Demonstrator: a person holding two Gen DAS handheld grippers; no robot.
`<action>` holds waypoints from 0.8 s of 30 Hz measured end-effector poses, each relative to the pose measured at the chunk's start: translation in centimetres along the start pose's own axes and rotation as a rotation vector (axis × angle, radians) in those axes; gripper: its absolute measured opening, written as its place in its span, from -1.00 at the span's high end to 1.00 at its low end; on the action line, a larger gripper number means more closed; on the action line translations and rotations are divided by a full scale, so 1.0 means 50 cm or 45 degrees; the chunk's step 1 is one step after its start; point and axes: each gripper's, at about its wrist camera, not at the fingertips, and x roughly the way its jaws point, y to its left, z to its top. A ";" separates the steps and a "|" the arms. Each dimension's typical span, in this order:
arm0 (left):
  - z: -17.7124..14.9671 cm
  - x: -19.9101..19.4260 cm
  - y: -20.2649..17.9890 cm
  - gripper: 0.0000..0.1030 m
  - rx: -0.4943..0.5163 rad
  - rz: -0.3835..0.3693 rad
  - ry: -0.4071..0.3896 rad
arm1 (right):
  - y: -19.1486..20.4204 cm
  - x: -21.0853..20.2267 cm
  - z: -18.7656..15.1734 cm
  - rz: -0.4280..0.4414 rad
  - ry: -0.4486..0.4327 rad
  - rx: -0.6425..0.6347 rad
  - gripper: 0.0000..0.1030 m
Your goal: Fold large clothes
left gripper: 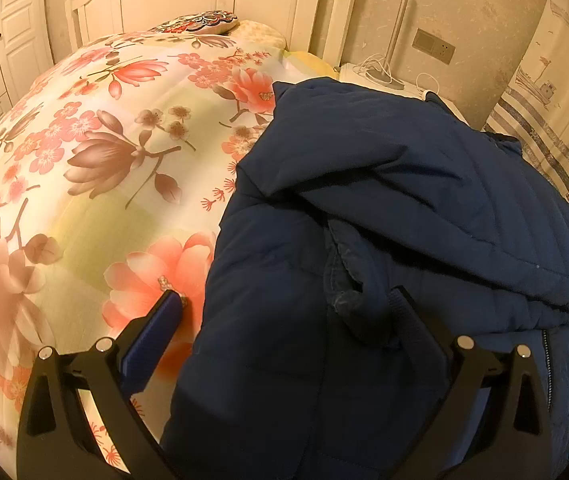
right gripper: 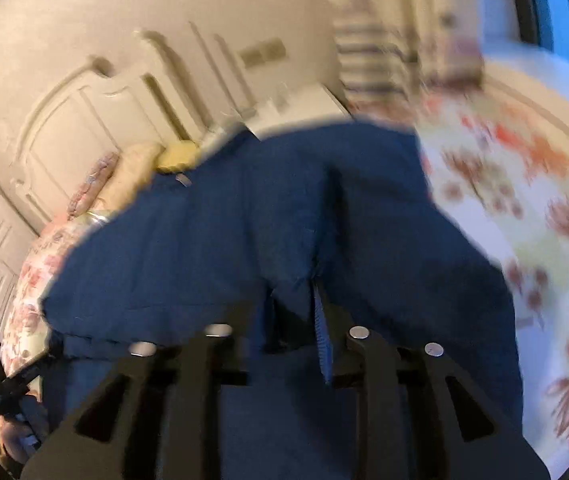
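Currently the navy padded coat [left gripper: 404,208] is lying bunched on the floral bedspread [left gripper: 96,152], toward the side by the nightstand [left gripper: 368,74]. Left tongs [left gripper: 284,300] are hovering spread wide, one blue pad over the bedspread, the other over the coat. Right tongs [right gripper: 296,308] are sitting pressed together, pinching a fold of coat fabric, though that view is blurred

Left gripper [left gripper: 284,296]: matte black angular frame showing along the lower edge of the frame, with triangular cut-outs in its outer arms; four round silver pins [left gripper: 104,345] shining at the pivots; blue ribbed pads [left gripper: 156,336] lining the fingers.

Right gripper [right gripper: 296,312]: the same black frame appearing at lower centre, blurred; four silver pivot pins [right gripper: 358,333] glinting; one blue ribbed pad [right gripper: 323,340] showing edge-on.
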 end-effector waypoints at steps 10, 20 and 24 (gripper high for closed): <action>0.000 0.000 0.001 -0.96 0.000 0.000 0.000 | 0.162 -0.043 0.014 -0.109 -0.250 -0.472 0.05; 0.025 -0.112 -0.030 -0.90 -0.003 0.033 -0.228 | 0.153 0.087 -0.016 -0.222 -0.049 -0.531 0.02; 0.076 -0.154 -0.135 -0.95 0.180 -0.072 -0.314 | 0.155 0.085 -0.026 -0.224 -0.050 -0.534 0.02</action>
